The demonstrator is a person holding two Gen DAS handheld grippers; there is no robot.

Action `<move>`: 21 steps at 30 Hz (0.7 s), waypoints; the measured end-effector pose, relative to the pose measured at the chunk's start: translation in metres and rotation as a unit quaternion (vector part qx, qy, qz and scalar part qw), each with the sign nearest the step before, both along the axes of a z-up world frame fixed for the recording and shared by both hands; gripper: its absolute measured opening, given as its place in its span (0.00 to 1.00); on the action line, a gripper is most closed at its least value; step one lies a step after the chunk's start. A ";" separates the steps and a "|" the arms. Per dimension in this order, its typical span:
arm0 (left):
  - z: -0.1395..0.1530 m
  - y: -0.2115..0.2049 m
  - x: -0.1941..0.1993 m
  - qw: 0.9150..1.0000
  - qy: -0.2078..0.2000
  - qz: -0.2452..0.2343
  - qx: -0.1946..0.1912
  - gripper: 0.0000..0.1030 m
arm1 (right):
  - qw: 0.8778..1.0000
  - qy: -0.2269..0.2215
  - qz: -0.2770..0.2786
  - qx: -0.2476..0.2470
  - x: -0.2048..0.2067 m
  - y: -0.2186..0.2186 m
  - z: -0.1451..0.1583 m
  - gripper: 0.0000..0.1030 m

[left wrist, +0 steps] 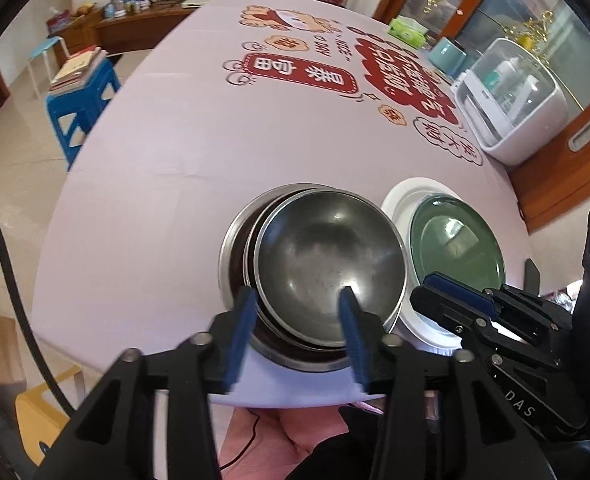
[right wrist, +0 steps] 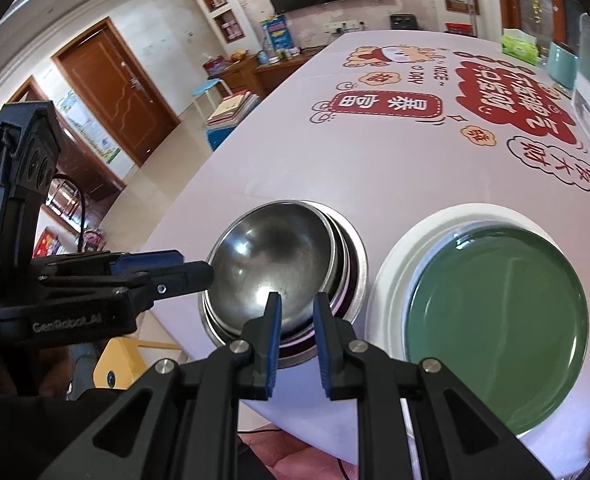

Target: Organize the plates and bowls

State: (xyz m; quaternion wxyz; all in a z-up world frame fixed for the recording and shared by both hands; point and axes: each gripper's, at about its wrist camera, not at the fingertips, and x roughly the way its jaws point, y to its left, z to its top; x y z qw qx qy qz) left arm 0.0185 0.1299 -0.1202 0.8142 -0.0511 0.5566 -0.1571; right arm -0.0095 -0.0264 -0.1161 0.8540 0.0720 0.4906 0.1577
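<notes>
We've got a stack of steel bowls (left wrist: 315,268) sitting near the front edge of the desk (left wrist: 167,168), top one tilted and off-centre in the one below. Just beside it on the right there's a green plate (right wrist: 495,324) lying on a white plate (right wrist: 391,280). Our left gripper (left wrist: 297,304) is partly open, its blue fingers (left wrist: 243,320) either side of the top bowl's near rim, not pinching it. Our right gripper (right wrist: 297,308) is down at the same stack with its jaws narrow, nearly closed, and we can't see anything held between them.
</notes>
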 end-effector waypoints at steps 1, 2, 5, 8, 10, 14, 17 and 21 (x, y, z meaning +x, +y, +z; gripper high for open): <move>0.002 0.000 -0.002 1.000 -0.003 0.006 0.001 0.48 | 1.000 0.001 0.005 0.002 0.000 -0.001 0.000 0.16; 0.004 0.000 -0.005 1.000 -0.005 0.012 0.003 0.48 | 1.000 0.002 0.009 0.004 0.000 -0.001 0.001 0.16; 0.007 0.000 -0.013 0.999 -0.008 0.030 0.015 0.53 | 1.000 0.007 0.018 0.010 -0.001 -0.004 0.000 0.16; 0.008 -0.003 -0.021 0.999 -0.009 0.039 0.024 0.65 | 1.000 0.010 0.024 0.013 -0.005 -0.008 0.000 0.16; 0.009 -0.004 -0.026 0.999 -0.011 0.043 0.031 0.68 | 0.999 0.013 0.028 0.016 -0.008 -0.010 -0.002 0.16; 0.006 -0.011 -0.037 0.997 -0.008 0.046 0.060 0.73 | 0.999 0.026 0.030 0.033 -0.014 -0.015 -0.009 0.21; 0.003 -0.015 -0.046 0.996 0.000 0.047 0.078 0.74 | 0.998 0.039 0.029 0.049 -0.017 -0.019 -0.016 0.33; 0.001 -0.018 -0.056 0.993 0.006 0.051 0.102 0.74 | 0.996 0.054 0.019 0.070 -0.021 -0.025 -0.023 0.41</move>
